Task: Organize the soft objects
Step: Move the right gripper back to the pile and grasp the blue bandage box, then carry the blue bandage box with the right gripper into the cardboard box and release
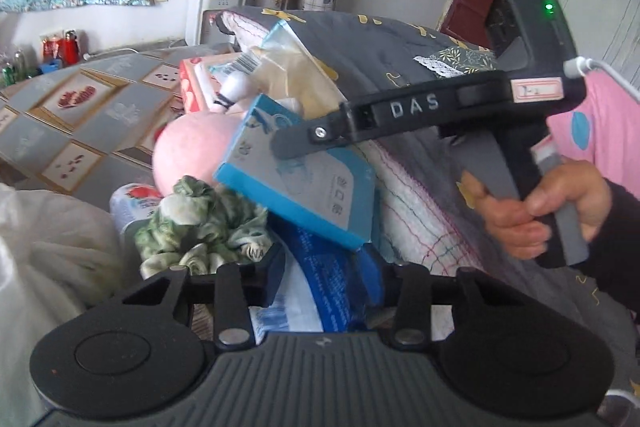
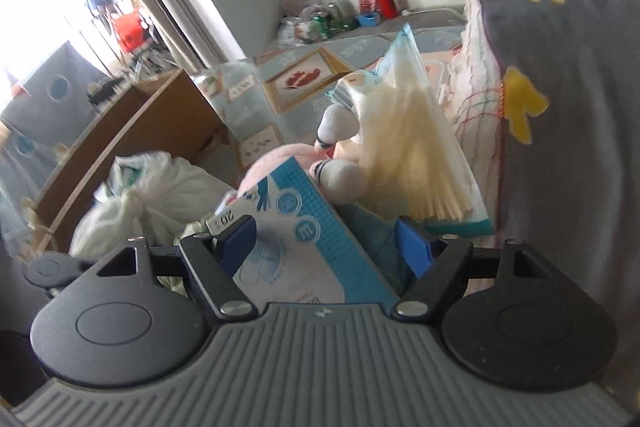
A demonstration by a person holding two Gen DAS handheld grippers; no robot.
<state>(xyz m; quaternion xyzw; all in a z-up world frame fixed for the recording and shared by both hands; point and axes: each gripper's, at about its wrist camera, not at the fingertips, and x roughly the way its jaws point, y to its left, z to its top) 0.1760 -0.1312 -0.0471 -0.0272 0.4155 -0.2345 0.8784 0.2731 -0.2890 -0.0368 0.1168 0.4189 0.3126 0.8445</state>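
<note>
Left wrist view is showing the pile first: a folded grey quilt [image 1: 400, 39] is lying along the right side, and the loose items are heaped against its near edge. A pink plush toy [image 1: 192, 147] is sitting at the middle of the heap, a green patterned cloth [image 1: 200, 219] is bunched just below it, and a clear bag of pale sticks [image 1: 296, 63] is leaning on the quilt above.

The blue-and-white box [image 1: 296, 179] is lying on top of the heap, tilted, its long axis running from upper left down to lower right in this view. The right gripper [image 1: 288, 143] is coming in from the right, across the quilt, and its fingers are sitting on the box's upper edge; the right hand [image 1: 544, 211] is squeezing the handle.

Right wrist view is giving the closer check. The box [image 2: 304, 247] is lying between the two blue pads [image 2: 240, 239], its long axis pointing away and to the left, one corner toward the camera. The left pad is touching the box; the right pad is standing apart from it, so the jaws are part-way spread and a firm hold is not confirmed.

The left gripper [image 1: 320, 279] is hovering lower, jaws spread, over a blue plastic packet [image 1: 332, 291], holding nothing. Judgement: the right gripper is the nearer tool to the box.
</note>
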